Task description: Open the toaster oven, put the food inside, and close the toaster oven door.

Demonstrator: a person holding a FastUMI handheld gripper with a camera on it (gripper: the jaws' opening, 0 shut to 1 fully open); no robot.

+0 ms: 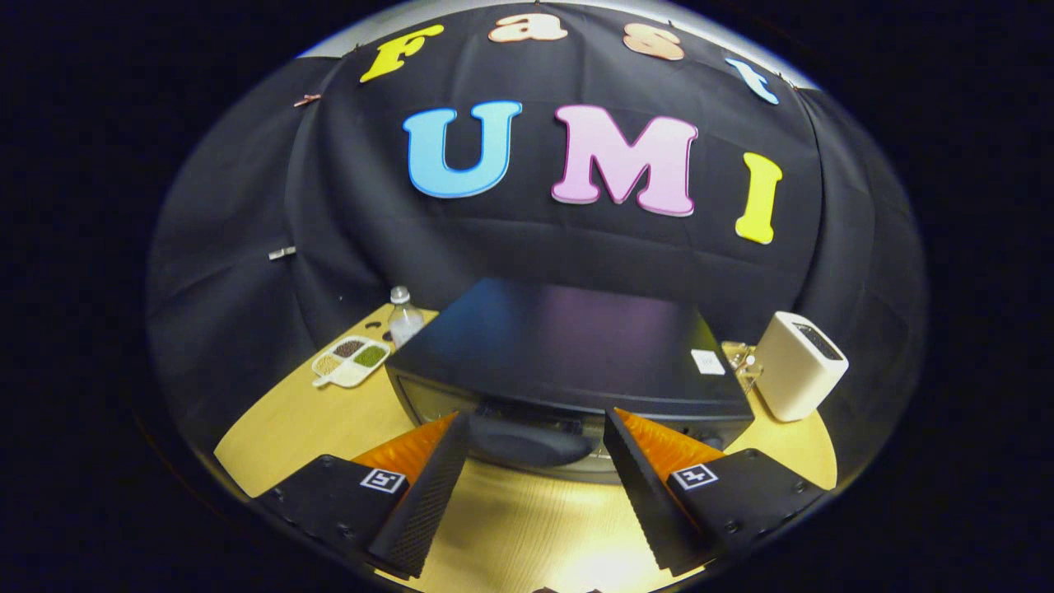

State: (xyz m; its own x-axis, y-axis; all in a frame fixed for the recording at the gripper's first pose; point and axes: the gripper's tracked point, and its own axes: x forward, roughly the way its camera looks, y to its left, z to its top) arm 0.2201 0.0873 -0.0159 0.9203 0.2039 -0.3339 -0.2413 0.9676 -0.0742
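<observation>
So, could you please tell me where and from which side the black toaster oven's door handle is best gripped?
Grip the dark rounded handle across its middle, coming from the front and slightly above. It runs crosswise at the top of the black toaster oven door, and the open gripper fingers already flank it, so closing there looks right.

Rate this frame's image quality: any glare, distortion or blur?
Gripper view: strong fisheye bending of the table; bright glare on the wood just below the open fingers; coloured reflections sheen the toaster oven top; its handle between the fingers sits in shadow; bottle and white container stay sharp.
</observation>
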